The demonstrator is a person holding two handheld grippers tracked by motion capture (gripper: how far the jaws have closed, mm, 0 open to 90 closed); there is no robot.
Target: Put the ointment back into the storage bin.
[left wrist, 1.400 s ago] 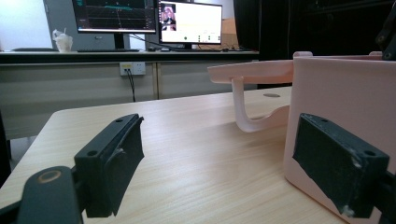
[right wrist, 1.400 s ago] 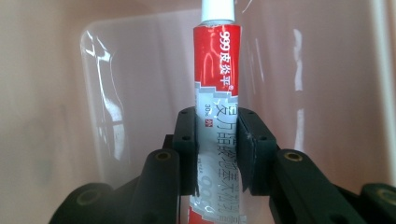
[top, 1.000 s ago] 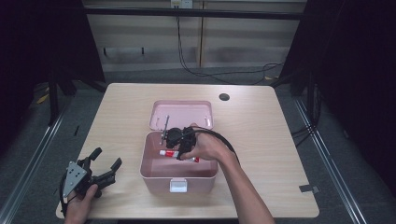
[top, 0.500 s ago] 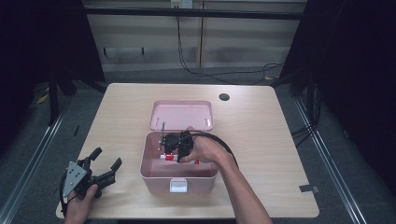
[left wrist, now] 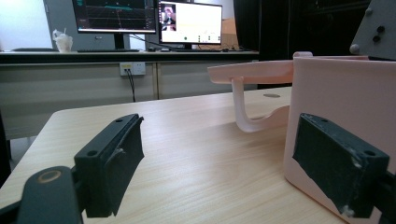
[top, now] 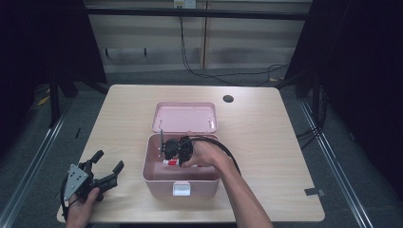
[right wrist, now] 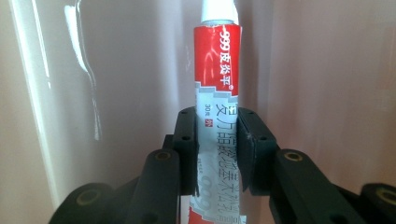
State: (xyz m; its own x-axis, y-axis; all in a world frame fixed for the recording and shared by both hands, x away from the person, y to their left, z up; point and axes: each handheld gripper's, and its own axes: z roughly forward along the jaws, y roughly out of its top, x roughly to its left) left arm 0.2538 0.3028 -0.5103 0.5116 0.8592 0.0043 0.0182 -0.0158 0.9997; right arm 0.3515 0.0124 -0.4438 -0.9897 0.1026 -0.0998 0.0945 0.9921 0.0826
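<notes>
Lower now than a second ago, the right gripper [top: 172, 151] sits deeper inside the pink box [top: 157, 176], its jaws clamped on a red-and-white ointment tube [right wrist: 217, 93] near the box's left wall. That box stands at the middle of the table [top: 266, 142], close to the near edge, with its lid [top: 184, 117] thrown back. At the near left corner, the left gripper [top: 102, 166] rests with jaws wide apart, holding nothing.

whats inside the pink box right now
The right gripper is down inside the pink box, clamping a red and white tube. The hand covers the rest of the floor.
</notes>
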